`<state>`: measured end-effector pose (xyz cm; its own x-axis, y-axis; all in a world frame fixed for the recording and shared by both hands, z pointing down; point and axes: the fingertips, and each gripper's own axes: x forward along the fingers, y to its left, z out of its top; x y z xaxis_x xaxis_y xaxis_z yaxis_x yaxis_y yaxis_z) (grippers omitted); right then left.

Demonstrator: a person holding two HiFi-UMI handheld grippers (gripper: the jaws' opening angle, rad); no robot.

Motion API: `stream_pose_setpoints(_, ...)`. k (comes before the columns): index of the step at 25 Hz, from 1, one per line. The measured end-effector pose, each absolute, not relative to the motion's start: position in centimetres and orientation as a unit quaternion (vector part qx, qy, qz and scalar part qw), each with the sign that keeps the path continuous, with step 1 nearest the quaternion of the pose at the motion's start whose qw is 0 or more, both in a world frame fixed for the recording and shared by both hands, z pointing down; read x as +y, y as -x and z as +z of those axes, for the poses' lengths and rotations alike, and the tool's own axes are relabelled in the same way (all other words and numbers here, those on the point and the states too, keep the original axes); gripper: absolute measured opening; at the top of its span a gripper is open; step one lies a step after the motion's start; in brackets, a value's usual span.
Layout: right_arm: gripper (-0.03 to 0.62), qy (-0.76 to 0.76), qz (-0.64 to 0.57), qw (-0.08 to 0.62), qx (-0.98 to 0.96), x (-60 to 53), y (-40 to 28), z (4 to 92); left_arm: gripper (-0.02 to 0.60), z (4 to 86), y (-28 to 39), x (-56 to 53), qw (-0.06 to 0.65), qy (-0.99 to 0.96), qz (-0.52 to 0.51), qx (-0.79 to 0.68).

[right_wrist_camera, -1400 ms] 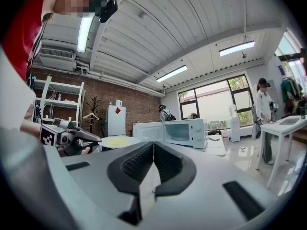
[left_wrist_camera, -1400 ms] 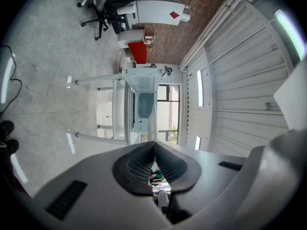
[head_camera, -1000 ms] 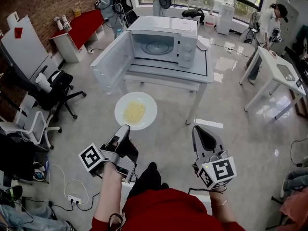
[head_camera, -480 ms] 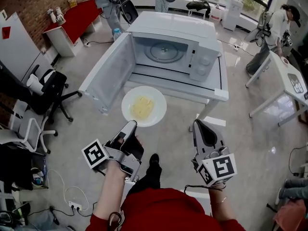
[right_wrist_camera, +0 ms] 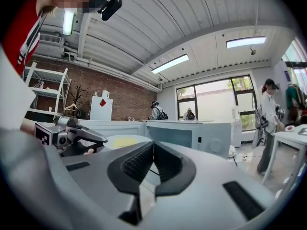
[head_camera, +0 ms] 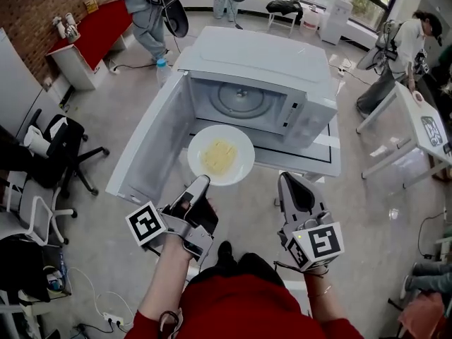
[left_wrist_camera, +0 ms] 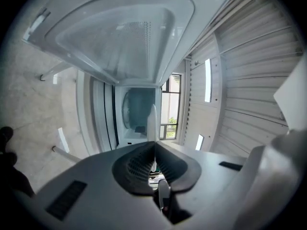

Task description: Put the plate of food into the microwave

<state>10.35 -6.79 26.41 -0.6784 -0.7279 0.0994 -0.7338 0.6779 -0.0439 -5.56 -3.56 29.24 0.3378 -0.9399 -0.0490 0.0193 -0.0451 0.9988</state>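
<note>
Black swivel office chair [head_camera: 65, 141] left on grey floor [head_camera: 367, 210], red-topped white counter [head_camera: 92, 34] by brick wall [head_camera: 35, 6], white desk [head_camera: 424, 122] right (person [head_camera: 402, 44] standing beside it).

A brick wall [head_camera: 39, 9], a black office chair [head_camera: 62, 138] and a white table [head_camera: 426, 127] ring the grey floor [head_camera: 99, 221].

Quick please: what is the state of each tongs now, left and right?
Left tongs: closed on the rim of the plate.
Right tongs: closed, holding nothing.
</note>
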Motion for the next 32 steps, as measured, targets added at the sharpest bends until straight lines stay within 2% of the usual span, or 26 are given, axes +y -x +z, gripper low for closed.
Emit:
stream_pose_setpoints(5, 0.015, -0.400, 0.044, 0.045, -0.914, -8.4, -8.3, 26.2, 0.015, 29.2, 7.5, -5.1, 0.577, -0.581, -0.423, -0.388)
stream_pose_setpoints(14, 0.015, -0.388, 0.057, 0.061, -0.918, -10.8, -9.4, 28.0, 0.015, 31.7, 5.9, -8.7, 0.584, -0.573, -0.417, -0.397)
stream_pose_setpoints(21, 0.015, -0.377, 0.050, 0.089, -0.921, -13.9, -5.6, 29.2, 0.015, 33.8, 8.7, -14.0, 0.568, -0.581, -0.416, -0.409)
stream_pose_setpoints(25, 0.015, -0.361, 0.035, 0.063, -0.930, -16.7, -3.9, 28.9, 0.015, 34.9, 8.7, -17.2, 0.548, -0.585, -0.423, -0.421)
stream_pose_setpoints(32, 0.015, -0.366, 0.028, 0.094, -0.925, -20.3, -1.3, 33.6, 0.015, 37.2, 8.8, -20.8, 0.513, -0.601, -0.438, -0.429)
